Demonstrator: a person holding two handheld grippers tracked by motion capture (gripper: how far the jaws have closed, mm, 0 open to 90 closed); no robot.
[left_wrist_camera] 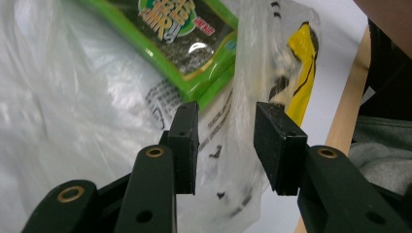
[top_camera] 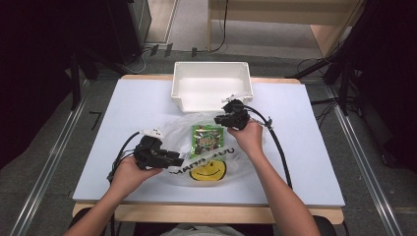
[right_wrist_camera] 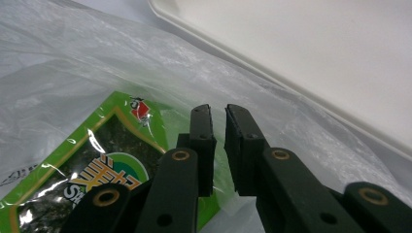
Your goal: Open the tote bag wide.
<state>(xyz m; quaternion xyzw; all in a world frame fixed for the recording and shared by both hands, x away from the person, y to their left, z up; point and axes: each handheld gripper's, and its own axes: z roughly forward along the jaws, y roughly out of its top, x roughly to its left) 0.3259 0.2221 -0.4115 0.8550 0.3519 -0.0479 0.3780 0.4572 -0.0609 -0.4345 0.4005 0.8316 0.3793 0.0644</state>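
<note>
Plastic film spread across the middle of the white table [top_camera: 305, 162] in the high view: a clear plastic bag [top_camera: 177, 129] printed with a yellow smiley face [top_camera: 208, 171], and inside it a green seaweed snack packet [top_camera: 206, 138]. A white bin [top_camera: 211, 84] stood at the far edge, just beyond the bag. The left gripper [top_camera: 176, 161] lay at the bag's near-left edge and the right gripper [top_camera: 220, 119] at its far side, close to the bin's front wall. From that height neither pair of jaws could be read, and the bag's outline was hard to trace against the pale tabletop.

Seen from the left gripper view, the left gripper [left_wrist_camera: 226, 145] stood with its jaws well apart. A fold of the bag [left_wrist_camera: 73, 97] rose in the gap, yet the pads were not pressing it, so nothing was held. The packet [left_wrist_camera: 194, 48] lay beyond the tips, its top cut off by the frame, and the smiley print [left_wrist_camera: 301, 63] showed crumpled through the film.

Along the right gripper view, the right gripper [right_wrist_camera: 217, 114] had only a narrow slit between its jaws. Whether film was caught in that slit I could not tell. The packet [right_wrist_camera: 97, 160] lay to their left under the bag [right_wrist_camera: 73, 68], partly hidden by the jaws, with the bin [right_wrist_camera: 316, 58] beyond.
</note>
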